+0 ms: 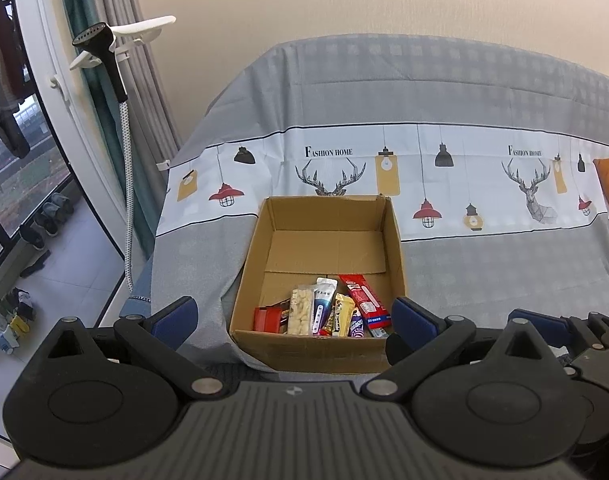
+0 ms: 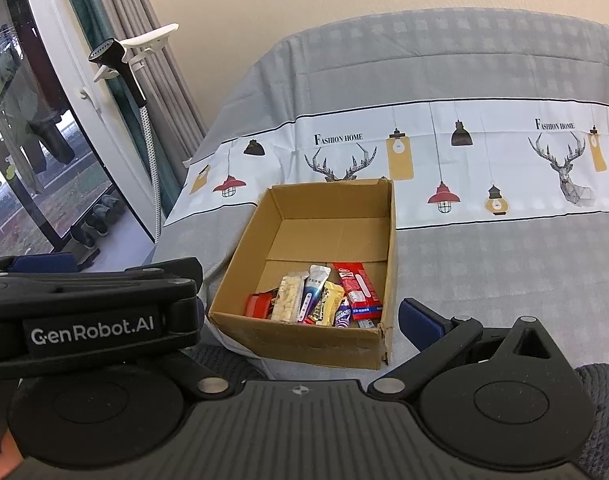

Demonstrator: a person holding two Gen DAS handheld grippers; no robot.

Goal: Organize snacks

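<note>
Left wrist view: left gripper [image 1: 292, 318] spread wide, empty; snacks [image 1: 328, 310] lie in the box [image 1: 304, 350] between its fingers. Right gripper [image 2: 300, 312] likewise spread. Risk: grippers nearly touching, could collide; fingers might snag the near box wall.

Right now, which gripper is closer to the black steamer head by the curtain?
Left. The left gripper sits below and to the right of the steamer head; the right gripper is farther right, with the left gripper between it and the steamer head.
</note>
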